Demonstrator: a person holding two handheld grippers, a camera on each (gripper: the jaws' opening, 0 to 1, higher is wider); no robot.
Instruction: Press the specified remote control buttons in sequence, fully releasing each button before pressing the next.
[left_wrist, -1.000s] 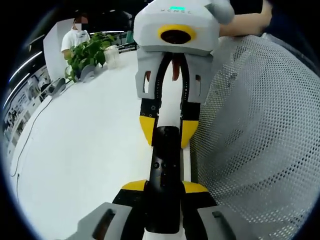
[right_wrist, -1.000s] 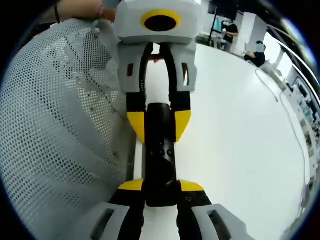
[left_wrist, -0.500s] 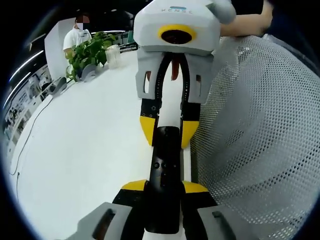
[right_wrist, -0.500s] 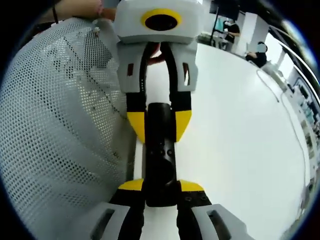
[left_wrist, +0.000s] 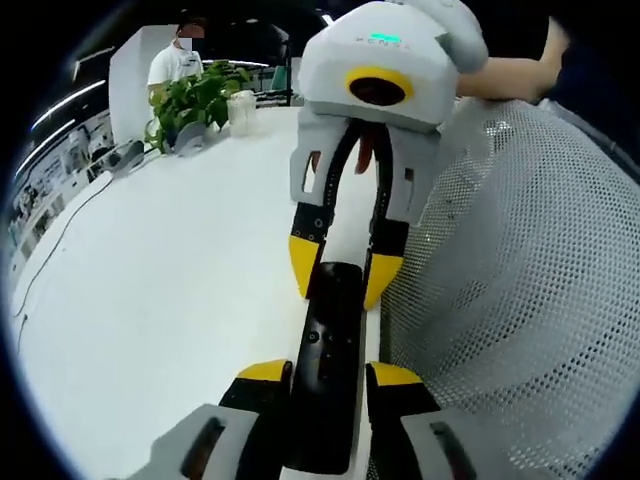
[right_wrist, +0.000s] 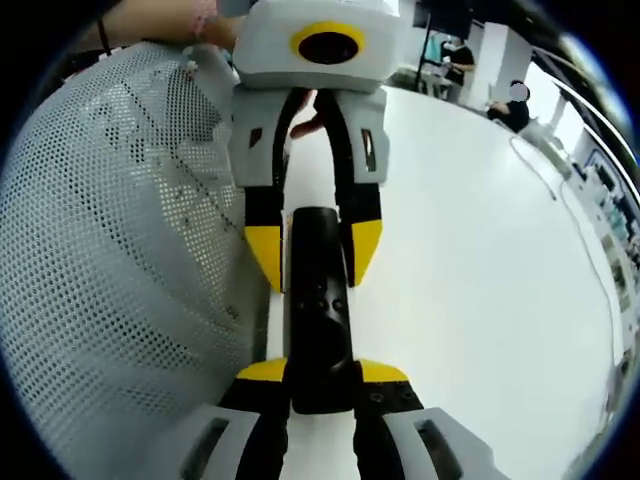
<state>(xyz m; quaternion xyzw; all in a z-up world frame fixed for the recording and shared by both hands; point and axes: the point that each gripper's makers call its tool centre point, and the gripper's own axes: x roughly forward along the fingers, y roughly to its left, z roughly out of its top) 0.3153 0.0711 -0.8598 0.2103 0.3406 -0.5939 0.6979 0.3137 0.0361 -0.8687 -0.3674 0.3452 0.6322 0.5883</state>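
Two white-bodied grippers (left_wrist: 335, 375) (right_wrist: 314, 375), black jaws with yellow tips, yellow-ringed front, green light.

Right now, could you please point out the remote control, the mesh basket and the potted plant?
remote control (left_wrist: 325, 370): left gripper view, its black middle.
mesh basket (right_wrist: 120, 260): right gripper view, its perforated wall.
potted plant (left_wrist: 190, 100): left gripper view, its green leaves.

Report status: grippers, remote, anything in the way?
Left gripper shut on remote, near end. Right gripper clamps the other end. Remote held above white table. Mesh basket close beside; no button pressed.
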